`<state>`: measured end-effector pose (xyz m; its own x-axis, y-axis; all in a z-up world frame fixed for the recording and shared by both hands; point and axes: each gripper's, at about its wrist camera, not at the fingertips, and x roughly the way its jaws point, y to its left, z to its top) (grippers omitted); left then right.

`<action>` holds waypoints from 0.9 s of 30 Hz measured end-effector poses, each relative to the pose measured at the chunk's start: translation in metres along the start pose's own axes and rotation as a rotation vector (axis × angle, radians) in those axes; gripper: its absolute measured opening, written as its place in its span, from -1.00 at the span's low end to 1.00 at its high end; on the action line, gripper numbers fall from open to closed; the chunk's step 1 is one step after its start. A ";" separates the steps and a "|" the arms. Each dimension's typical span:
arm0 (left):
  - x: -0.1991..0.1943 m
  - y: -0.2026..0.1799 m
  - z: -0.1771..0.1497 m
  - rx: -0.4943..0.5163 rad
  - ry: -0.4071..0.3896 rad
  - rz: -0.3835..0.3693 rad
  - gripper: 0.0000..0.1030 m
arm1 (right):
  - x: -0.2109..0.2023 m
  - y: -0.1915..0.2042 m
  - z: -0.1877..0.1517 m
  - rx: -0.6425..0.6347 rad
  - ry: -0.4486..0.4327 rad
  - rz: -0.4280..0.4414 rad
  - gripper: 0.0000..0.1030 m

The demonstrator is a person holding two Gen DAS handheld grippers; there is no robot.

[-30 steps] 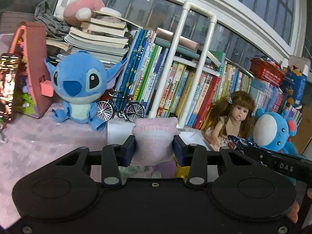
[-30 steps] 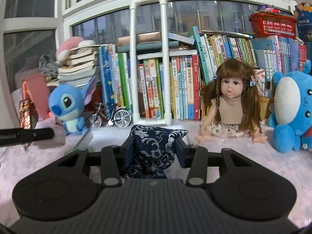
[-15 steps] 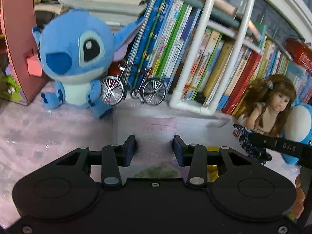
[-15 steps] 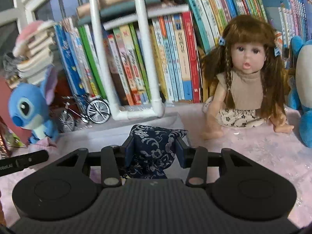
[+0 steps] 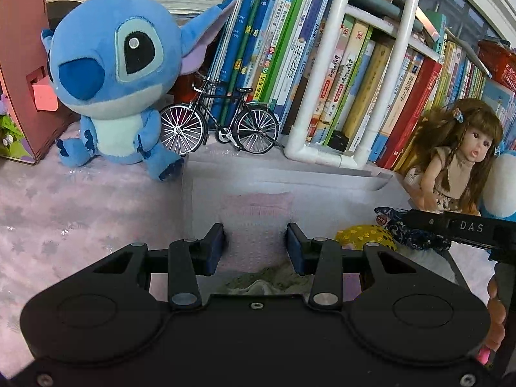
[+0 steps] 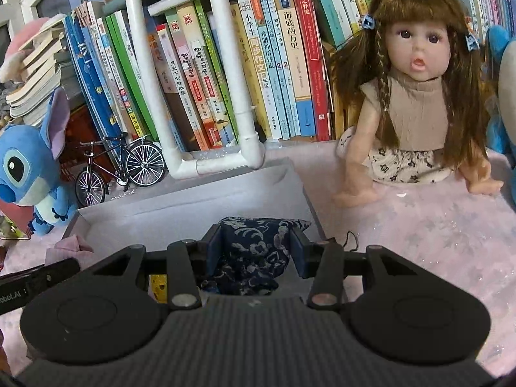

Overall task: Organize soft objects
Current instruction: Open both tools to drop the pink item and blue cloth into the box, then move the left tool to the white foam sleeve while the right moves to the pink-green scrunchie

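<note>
The left tongs (image 5: 255, 242) are closed on a pale pink ribbed knit cloth (image 5: 258, 225), their blue pads pressing its two sides. The cloth hangs down into a shallow grey cardboard box (image 5: 290, 180) that sits on the pink star-patterned tabletop (image 5: 80, 213). Just right of the pink cloth, inside the box, lies a yellow spotted soft piece (image 5: 364, 235), and a greenish-grey fabric bundle (image 5: 264, 282) shows under the tongs' body.

The right tongs (image 6: 255, 251) grip a dark navy cloth with a pale floral print (image 6: 254, 248); its top corner pokes out between the pads while the rest droops below them, over the right part of the same box (image 6: 193, 206). In the right wrist view the pink cloth (image 6: 69, 246) appears at the box's left edge, beside the black arm of the other tool.

Behind the box stands a white plastic pipe frame (image 6: 193, 161), touching its far wall or just beside it; I cannot tell which. A row of upright books (image 5: 322, 74) fills the back. A blue plush alien toy with big ears (image 5: 119, 74) sits to the left of the box, and a small black model bicycle (image 5: 222, 122) leans near the books beside it. A brown-haired doll in a beige top (image 6: 416, 96) sits on the tabletop to the right of the box, well apart from the navy cloth.
</note>
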<state>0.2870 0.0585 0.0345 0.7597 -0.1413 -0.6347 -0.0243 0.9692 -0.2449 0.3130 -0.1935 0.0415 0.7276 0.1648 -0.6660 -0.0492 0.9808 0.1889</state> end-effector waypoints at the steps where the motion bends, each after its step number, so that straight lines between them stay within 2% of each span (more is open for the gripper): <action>1: 0.001 0.000 0.000 -0.001 0.002 0.000 -0.22 | 0.000 0.000 0.000 0.002 0.001 0.002 -0.01; 4: -0.001 0.000 -0.001 0.004 -0.001 -0.012 -0.17 | 0.001 0.002 0.000 0.001 0.002 0.005 0.17; 5: -0.004 0.000 -0.001 0.007 -0.007 -0.016 -0.14 | 0.000 0.002 0.000 0.003 -0.002 0.005 0.37; 6: -0.007 -0.001 -0.001 0.014 -0.017 -0.022 -0.05 | -0.002 0.001 0.001 0.010 -0.007 0.008 0.44; 10: -0.022 -0.007 0.000 0.034 -0.059 -0.034 0.36 | -0.012 -0.001 0.001 0.036 -0.034 0.048 0.51; 13: -0.038 -0.012 -0.001 0.060 -0.085 -0.039 0.48 | -0.026 -0.001 0.002 0.037 -0.063 0.068 0.55; 21: -0.083 -0.024 -0.026 0.163 -0.141 -0.053 0.64 | -0.076 0.004 -0.011 -0.046 -0.158 0.106 0.70; 27: -0.114 -0.024 -0.057 0.161 -0.183 -0.065 0.67 | -0.112 0.004 -0.037 -0.108 -0.207 0.124 0.78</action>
<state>0.1641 0.0397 0.0712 0.8616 -0.1800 -0.4746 0.1212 0.9809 -0.1520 0.2065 -0.2044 0.0900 0.8352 0.2707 -0.4787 -0.2119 0.9617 0.1741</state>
